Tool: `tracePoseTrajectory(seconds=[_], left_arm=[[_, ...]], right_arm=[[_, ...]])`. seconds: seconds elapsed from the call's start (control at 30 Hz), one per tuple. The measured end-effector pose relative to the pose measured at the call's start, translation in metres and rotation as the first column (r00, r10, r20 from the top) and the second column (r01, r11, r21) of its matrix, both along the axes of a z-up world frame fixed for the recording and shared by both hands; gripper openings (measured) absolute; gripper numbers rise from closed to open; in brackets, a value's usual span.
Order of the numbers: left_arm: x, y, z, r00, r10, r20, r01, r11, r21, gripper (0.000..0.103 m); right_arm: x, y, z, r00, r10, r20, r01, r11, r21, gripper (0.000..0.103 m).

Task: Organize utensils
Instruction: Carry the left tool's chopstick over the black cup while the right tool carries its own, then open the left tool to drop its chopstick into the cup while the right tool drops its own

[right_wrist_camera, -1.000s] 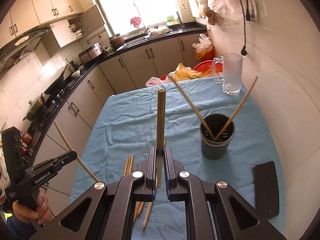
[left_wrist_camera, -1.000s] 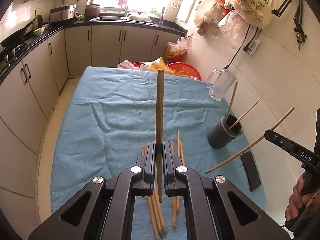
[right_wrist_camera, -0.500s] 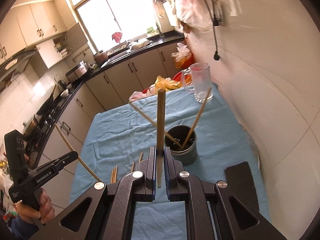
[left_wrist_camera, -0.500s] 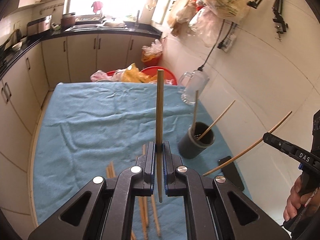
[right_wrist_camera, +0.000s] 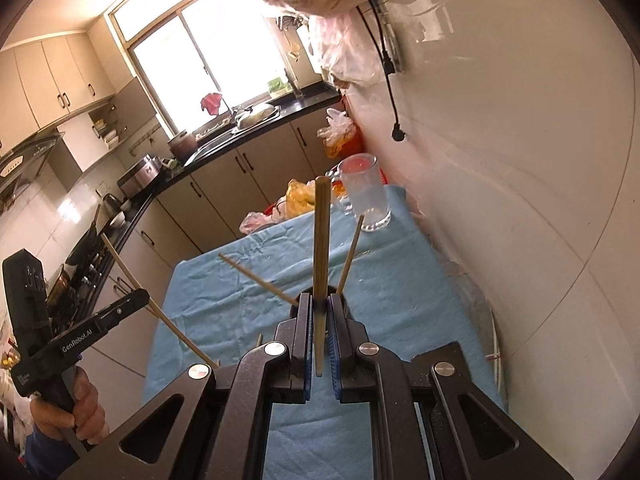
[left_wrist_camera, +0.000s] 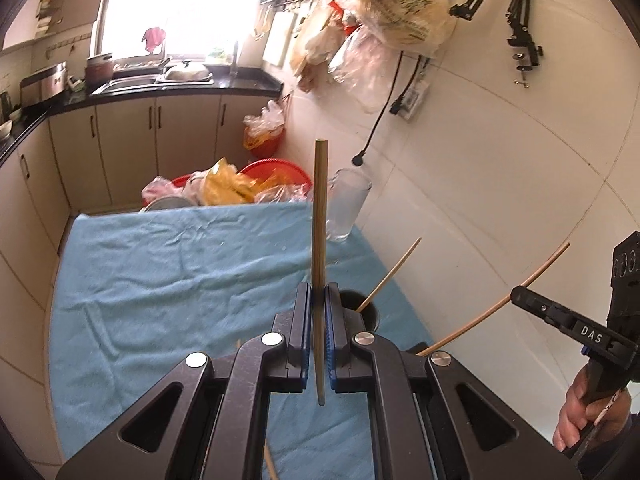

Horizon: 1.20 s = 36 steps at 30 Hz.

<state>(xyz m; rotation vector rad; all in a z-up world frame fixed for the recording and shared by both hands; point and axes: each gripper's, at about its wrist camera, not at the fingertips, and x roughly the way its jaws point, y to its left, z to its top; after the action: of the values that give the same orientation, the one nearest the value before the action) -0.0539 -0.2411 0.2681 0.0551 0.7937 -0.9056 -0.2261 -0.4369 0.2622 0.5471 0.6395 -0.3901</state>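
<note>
The left claw [left_wrist_camera: 319, 312] is clamped shut on an upright chopstick [left_wrist_camera: 320, 216], and the right claw [right_wrist_camera: 319, 312] pinches its own chopstick [right_wrist_camera: 321, 240] likewise. Both hover over the dark holder cup [left_wrist_camera: 370, 314] near the right edge of the blue-clothed table [left_wrist_camera: 180, 272]. The left view shows one stick [left_wrist_camera: 390, 276] leaning out of the cup; the right view shows two, plus the glass mug [right_wrist_camera: 366, 194] at the far right corner.

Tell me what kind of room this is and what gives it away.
A home kitchen, most likely. A sink sits in a black countertop under a bright window, cream cabinets run below, and a stove with pans stands along the side wall.
</note>
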Motion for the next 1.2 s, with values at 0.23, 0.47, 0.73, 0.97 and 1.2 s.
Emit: tracePoseTrajectory(seconds=[0.23,0.47,0.73,0.97,1.2], left_arm=[[0.002,-0.031,0.022,0.999,-0.013,0.046,0.014,1.000,-0.020,0.006],[0.013,-0.061,0.022,0.998,0.002,0.061,-0.001,1.000,-0.021,0.006],[0.022,-0.084,-0.002,0.998,0.034,0.047,-0.035,0.999,0.008,0.006],[0.022,-0.098,-0.026,0.999,0.040,0.032,-0.042,0.998,0.042,0.006],[0.024,-0.107,-0.039,0.998,0.046,0.042,-0.049,0.996,0.074,0.006]], right_arm=[[0.005,-0.020,0.012,1.000,-0.005,0.024,0.006,1.000,-0.002,0.007],[0.027,-0.037,0.002,1.000,0.000,0.027,-0.001,0.999,0.039,0.007],[0.052,-0.051,-0.015,1.000,0.009,0.002,-0.009,0.999,0.038,0.007],[0.071,-0.064,-0.035,0.999,0.014,-0.033,-0.012,0.998,0.054,0.007],[0.083,-0.064,-0.058,0.997,0.036,-0.072,-0.030,0.996,0.079,0.007]])
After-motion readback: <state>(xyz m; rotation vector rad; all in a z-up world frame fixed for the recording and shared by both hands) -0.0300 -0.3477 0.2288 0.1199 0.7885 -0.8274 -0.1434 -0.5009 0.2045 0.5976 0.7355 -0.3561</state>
